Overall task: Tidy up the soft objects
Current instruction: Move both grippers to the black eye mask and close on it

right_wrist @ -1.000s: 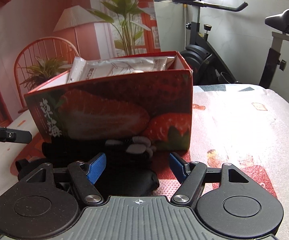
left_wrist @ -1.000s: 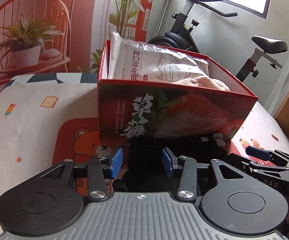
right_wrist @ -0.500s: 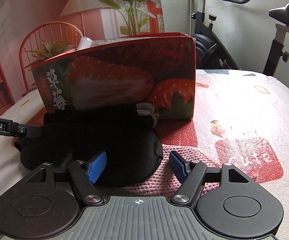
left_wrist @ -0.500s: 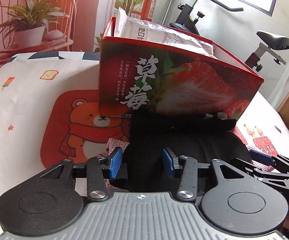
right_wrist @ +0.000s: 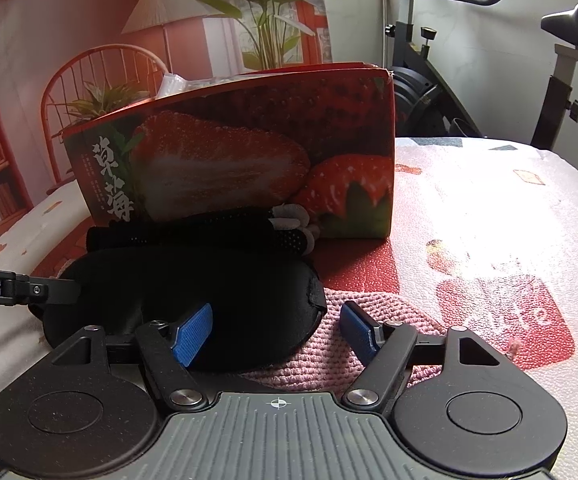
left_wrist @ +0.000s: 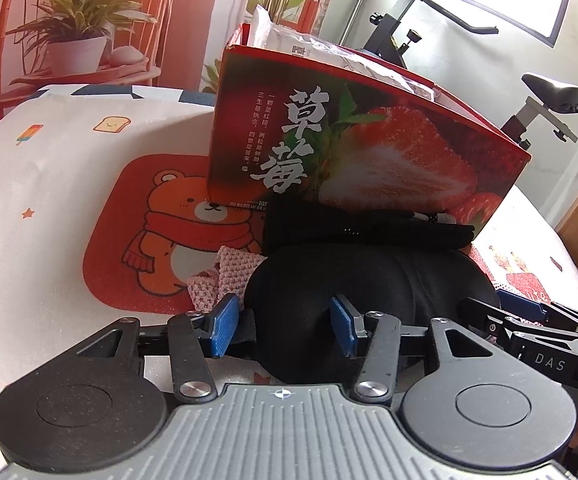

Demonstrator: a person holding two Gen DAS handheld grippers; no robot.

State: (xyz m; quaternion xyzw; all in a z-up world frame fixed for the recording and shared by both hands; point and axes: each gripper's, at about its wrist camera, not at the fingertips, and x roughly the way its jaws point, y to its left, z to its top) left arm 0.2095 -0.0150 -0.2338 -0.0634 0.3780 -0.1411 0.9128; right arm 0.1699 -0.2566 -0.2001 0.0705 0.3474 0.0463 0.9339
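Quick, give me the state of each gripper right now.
Left gripper: open, holding nothing, fingers either side of the black eye mask.
Right gripper: open, holding nothing, over the mask's end and the pink knit cloth.

You see a matt black fabric eye mask [right_wrist: 193, 292], a rough pink knitted cloth [right_wrist: 373, 320], and a glossy printed cardboard box [left_wrist: 369, 148].

The black eye mask [right_wrist: 193, 300] hides most of the pink knitted cloth [right_wrist: 353, 344].
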